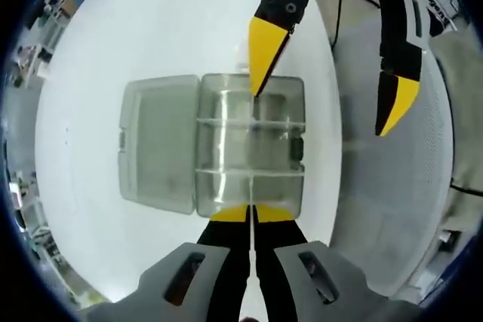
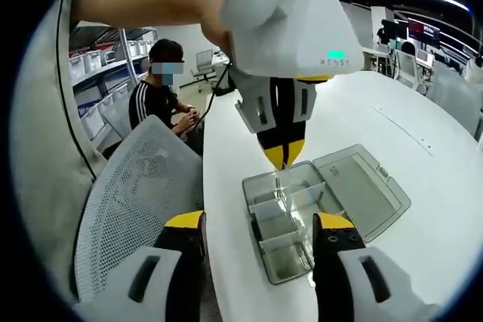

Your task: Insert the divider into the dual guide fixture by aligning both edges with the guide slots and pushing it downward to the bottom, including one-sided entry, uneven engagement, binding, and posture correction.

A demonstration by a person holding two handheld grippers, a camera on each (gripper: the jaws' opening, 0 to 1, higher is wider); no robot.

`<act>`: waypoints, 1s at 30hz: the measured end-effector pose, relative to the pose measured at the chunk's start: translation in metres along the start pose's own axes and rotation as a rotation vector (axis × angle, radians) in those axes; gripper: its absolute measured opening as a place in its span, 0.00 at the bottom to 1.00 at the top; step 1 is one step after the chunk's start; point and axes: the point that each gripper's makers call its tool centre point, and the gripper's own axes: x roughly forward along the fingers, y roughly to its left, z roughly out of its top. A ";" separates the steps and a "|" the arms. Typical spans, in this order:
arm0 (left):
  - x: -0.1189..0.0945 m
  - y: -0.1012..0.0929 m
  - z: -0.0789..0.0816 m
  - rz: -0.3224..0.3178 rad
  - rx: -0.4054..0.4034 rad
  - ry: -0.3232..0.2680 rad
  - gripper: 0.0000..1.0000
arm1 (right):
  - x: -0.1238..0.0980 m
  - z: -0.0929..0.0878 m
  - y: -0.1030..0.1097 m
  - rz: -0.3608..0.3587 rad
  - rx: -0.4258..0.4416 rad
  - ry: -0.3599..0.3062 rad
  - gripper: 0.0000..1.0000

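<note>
One clear plastic compartment box (image 1: 249, 145), lid open at nine o'clock, on the white table (image 1: 90, 58); left gripper (image 1: 250, 213) fingers pinch one transparent divider (image 1: 250, 186), right gripper (image 2: 260, 225) fingers spread open.

Left gripper view close above fixture (image 1: 249, 145), right gripper view oblique, farther, fixture shared

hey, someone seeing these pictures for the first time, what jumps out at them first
The clear compartment box lying open on the white table, lid folded flat beside it. The left gripper, yellow-tipped jaws closed, points into it, apparently pinching a clear divider, while the right gripper hangs open above.
</note>
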 end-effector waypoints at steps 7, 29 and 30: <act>0.002 0.001 0.000 -0.003 0.007 0.010 0.00 | 0.000 -0.003 0.000 0.003 0.002 0.006 0.54; 0.011 0.001 -0.002 -0.022 0.022 0.018 0.00 | 0.000 -0.006 -0.001 0.006 0.020 0.005 0.54; 0.012 0.001 -0.002 -0.023 0.027 0.019 0.00 | 0.000 -0.007 -0.001 0.007 0.020 0.007 0.54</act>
